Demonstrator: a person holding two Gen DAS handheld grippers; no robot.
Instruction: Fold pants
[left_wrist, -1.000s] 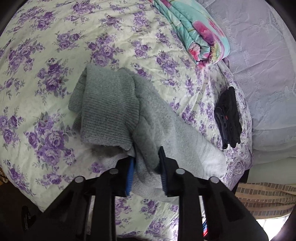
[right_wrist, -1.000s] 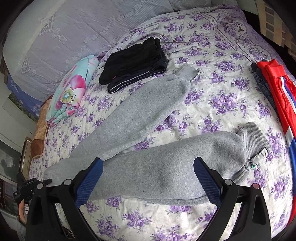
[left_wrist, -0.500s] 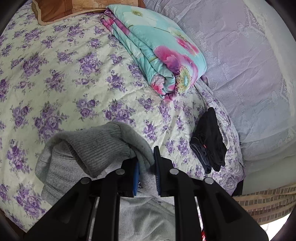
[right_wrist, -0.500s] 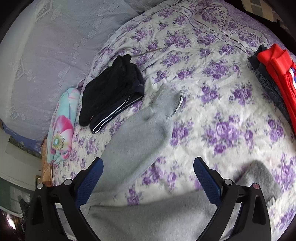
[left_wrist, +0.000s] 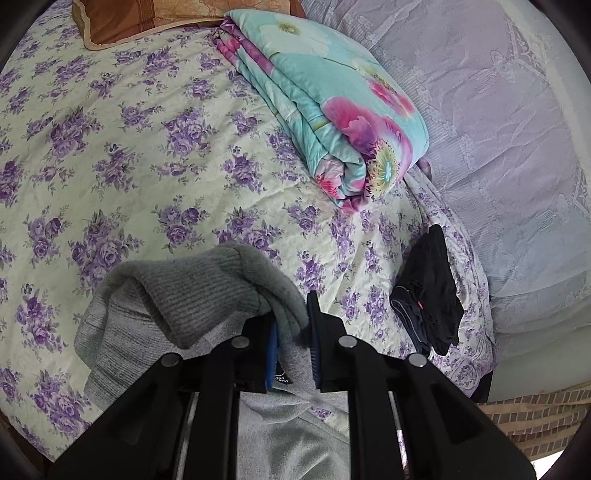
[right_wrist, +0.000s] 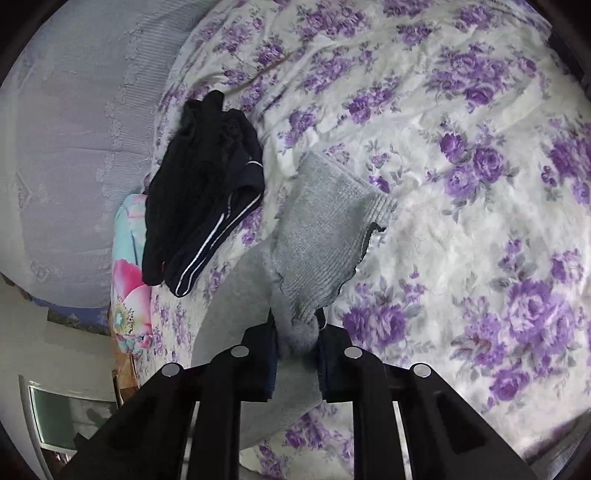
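Grey sweatpants (left_wrist: 207, 295) spread on a bed (left_wrist: 110, 147) covered in a cream sheet with purple flowers, gripped at two places. In the left wrist view, left gripper (left_wrist: 291, 332) clamped tight on a bunched fold of grey fabric just below the ribbed waistband, the band draped over and to the left of the jaws, more grey cloth hanging beneath them toward the bed's near edge. In the right wrist view, right gripper (right_wrist: 297, 343) with jaws closing on a gathered tuft of the same grey sweatpants (right_wrist: 325, 236), pinched between the blue pads where the leg meets its ribbed cuff; cuff fanned out flat on the sheet just beyond the jaw tips, leg trailing back beneath the gripper to the lower left. Whether the pads have fully bitten into the fabric, hard to say from this angle, though the cloth fills the gap between them. Folded black pants (right_wrist: 207, 192) with a white stripe lying just beside the cuff, toward the bed's edge by a pale lilac lace curtain (right_wrist: 74, 129). Rolled turquoise quilt (left_wrist: 332, 110) with pink flowers resting farther along that same edge, well apart from the waistband, with a brown pillow (left_wrist: 147, 18) at the far corner of the bed.
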